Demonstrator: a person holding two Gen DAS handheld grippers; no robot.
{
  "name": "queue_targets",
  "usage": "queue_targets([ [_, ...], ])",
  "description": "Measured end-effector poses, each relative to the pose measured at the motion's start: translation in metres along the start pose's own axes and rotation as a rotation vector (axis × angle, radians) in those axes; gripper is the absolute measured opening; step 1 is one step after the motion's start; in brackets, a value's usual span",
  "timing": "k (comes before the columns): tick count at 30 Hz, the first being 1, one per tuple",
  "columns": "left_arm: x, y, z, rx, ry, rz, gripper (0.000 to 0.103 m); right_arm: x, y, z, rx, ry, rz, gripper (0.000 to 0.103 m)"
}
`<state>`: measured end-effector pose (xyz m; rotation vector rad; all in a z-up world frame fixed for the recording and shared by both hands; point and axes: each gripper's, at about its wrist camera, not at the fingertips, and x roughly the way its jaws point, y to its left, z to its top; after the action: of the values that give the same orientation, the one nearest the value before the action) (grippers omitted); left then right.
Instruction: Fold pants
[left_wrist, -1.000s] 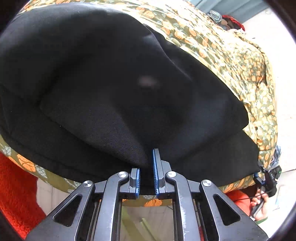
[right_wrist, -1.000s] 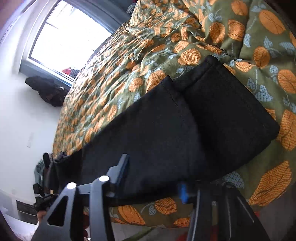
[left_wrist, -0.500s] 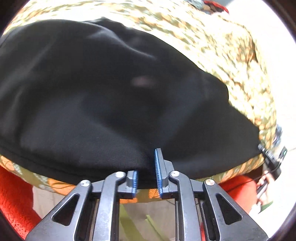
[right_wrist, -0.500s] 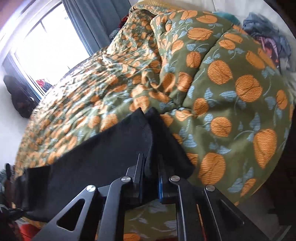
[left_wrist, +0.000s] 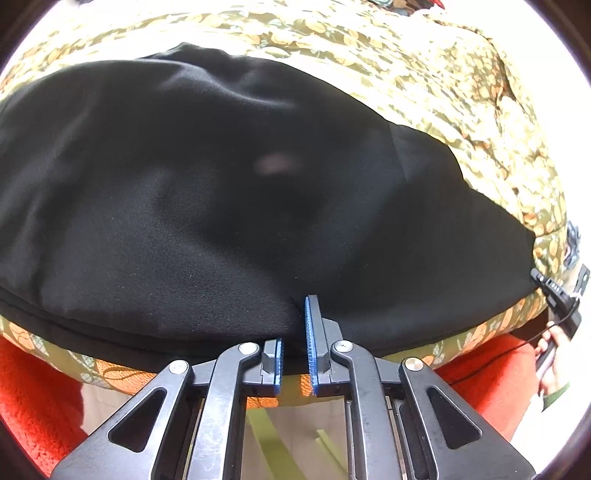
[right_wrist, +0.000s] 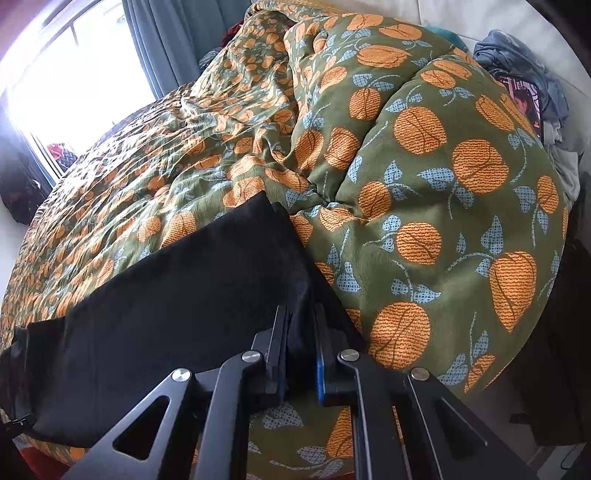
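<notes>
Black pants (left_wrist: 221, 206) lie spread on the duvet (right_wrist: 424, 184) at the bed's near edge. Left gripper (left_wrist: 293, 343) pinches the near edge of the cloth, fingers nearly together with fabric between. Right gripper (right_wrist: 300, 343) is clamped on the hem at the leg end. Risks: the thin left pinch (only a bit of edge is caught) could slip when lifted, or uneven lifting could skew the fold; the puffy duvet may bunch the layers.
</notes>
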<state>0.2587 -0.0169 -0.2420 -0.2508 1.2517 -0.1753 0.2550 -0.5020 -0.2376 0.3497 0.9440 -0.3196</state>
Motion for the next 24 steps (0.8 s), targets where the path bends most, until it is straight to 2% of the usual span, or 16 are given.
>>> queue_targets([
  [1, 0.0, -0.001, 0.0, 0.007, 0.001, 0.008, 0.01, 0.001, 0.002, 0.0, -0.005, -0.003, 0.0, 0.012],
  [3, -0.002, -0.004, 0.0, 0.024, 0.008, 0.035, 0.018, -0.001, 0.003, 0.0, -0.01, -0.009, -0.012, 0.012],
  [4, -0.004, -0.006, -0.001, 0.033, 0.015, 0.056, 0.032, -0.002, 0.004, -0.001, -0.012, -0.015, -0.017, 0.012],
  [5, -0.007, -0.007, -0.003, 0.041, 0.028, 0.078, 0.058, -0.003, 0.006, -0.001, -0.019, -0.02, -0.019, 0.016],
  [7, -0.018, -0.006, -0.012, 0.054, 0.033, 0.101, 0.08, -0.005, 0.011, -0.003, -0.043, -0.029, -0.015, 0.034],
  [8, -0.026, -0.005, -0.02, 0.064, 0.036, 0.092, 0.08, -0.007, 0.015, -0.004, -0.069, -0.037, -0.015, 0.04],
  [10, -0.038, -0.008, -0.037, 0.105, 0.08, 0.082, 0.08, -0.012, 0.026, -0.006, -0.128, -0.069, -0.068, 0.068],
  [12, -0.05, -0.014, -0.046, 0.156, 0.088, 0.087, 0.079, -0.021, 0.035, -0.009, -0.168, -0.118, -0.118, 0.082],
  [14, -0.068, -0.017, -0.038, 0.186, 0.032, 0.095, 0.079, -0.03, 0.036, -0.01, -0.172, -0.161, -0.116, 0.082],
  [16, -0.082, -0.007, -0.014, 0.155, -0.06, 0.106, 0.079, -0.035, 0.032, -0.009, -0.148, -0.183, -0.11, 0.082],
  [18, -0.088, 0.007, 0.017, 0.128, -0.151, 0.12, 0.079, -0.034, 0.026, -0.007, -0.118, -0.175, -0.098, 0.082],
  [21, -0.078, 0.029, 0.062, 0.16, -0.256, 0.183, 0.081, -0.029, 0.02, -0.007, -0.088, -0.148, -0.086, 0.082],
  [22, -0.066, 0.039, 0.075, 0.161, -0.259, 0.26, 0.081, -0.029, 0.019, -0.007, -0.085, -0.146, -0.084, 0.082],
  [23, -0.051, 0.049, 0.078, 0.149, -0.221, 0.313, 0.078, -0.029, 0.02, -0.008, -0.087, -0.147, -0.084, 0.082],
  [24, -0.035, 0.062, 0.078, 0.125, -0.149, 0.352, 0.074, -0.029, 0.021, -0.009, -0.092, -0.149, -0.088, 0.082],
])
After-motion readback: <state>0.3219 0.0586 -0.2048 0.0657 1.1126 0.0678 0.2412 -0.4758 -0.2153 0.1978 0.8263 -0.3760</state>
